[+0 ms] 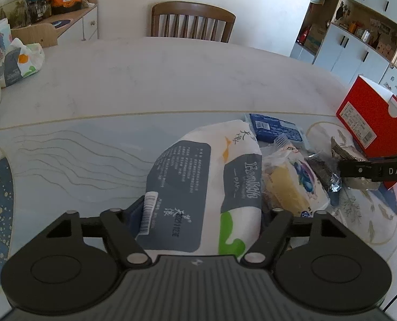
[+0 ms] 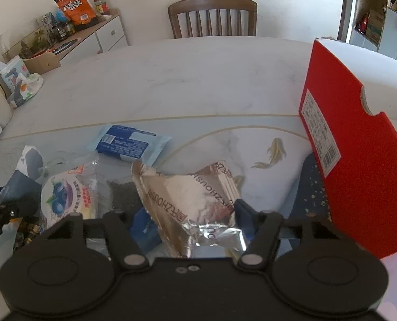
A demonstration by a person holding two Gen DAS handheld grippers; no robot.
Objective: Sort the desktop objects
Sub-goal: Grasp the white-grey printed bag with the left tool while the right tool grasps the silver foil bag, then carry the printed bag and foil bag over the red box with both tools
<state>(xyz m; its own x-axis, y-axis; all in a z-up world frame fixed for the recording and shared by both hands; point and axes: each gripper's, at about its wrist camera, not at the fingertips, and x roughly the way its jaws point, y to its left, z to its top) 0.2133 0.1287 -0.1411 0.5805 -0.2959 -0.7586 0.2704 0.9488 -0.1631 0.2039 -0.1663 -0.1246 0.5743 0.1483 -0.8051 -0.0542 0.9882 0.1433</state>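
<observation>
Your left tool [image 1: 201,211] clamped on tissue pack [image 1: 198,187], frame centre — your right tool [image 2: 190,214] clamped on silver pouch [image 2: 195,203]. Red box [image 2: 359,160] right, on counter [image 2: 171,85].

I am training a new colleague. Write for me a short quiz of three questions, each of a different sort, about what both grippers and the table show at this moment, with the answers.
1. True or false: the left gripper has the grey-and-white tissue pack between its fingers.
2. Which thing lies between the fingers of the right gripper?
A. the blue packet
B. the silver foil packet
C. the red box
3. Fill in: behind the far edge of the table stands a wooden ____.

Key
1. true
2. B
3. chair
</observation>
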